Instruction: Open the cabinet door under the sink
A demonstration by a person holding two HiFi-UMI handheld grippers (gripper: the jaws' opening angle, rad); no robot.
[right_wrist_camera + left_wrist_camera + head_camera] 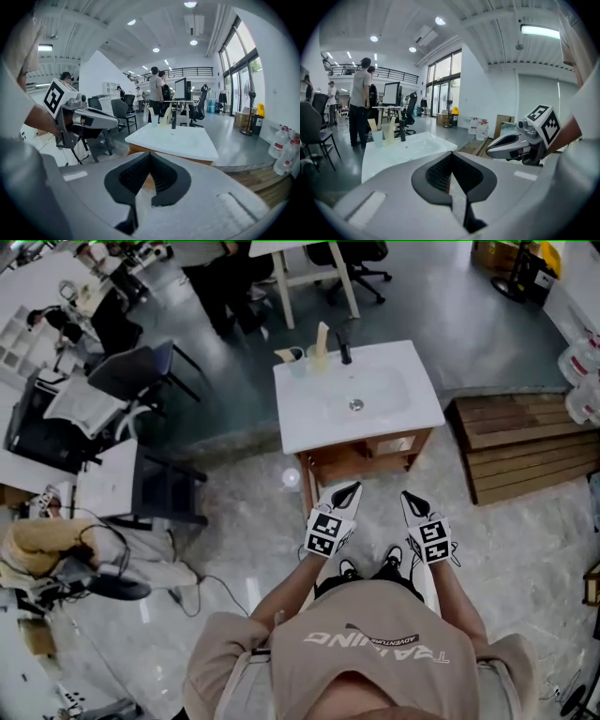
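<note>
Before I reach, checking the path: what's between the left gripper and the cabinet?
Only bare floor separates the left gripper from the cabinet, per the head view.

The only words I can read are on the person's shirt (375, 645), on the near side of the sink (356, 395): "TRAINING" in large pale letters, with a much smaller "ADVENTURE" set against it. Both are upside down in my head view. The white jugs (280, 142) off to the sink's right carry labels, but the print is too small to make out.
</note>
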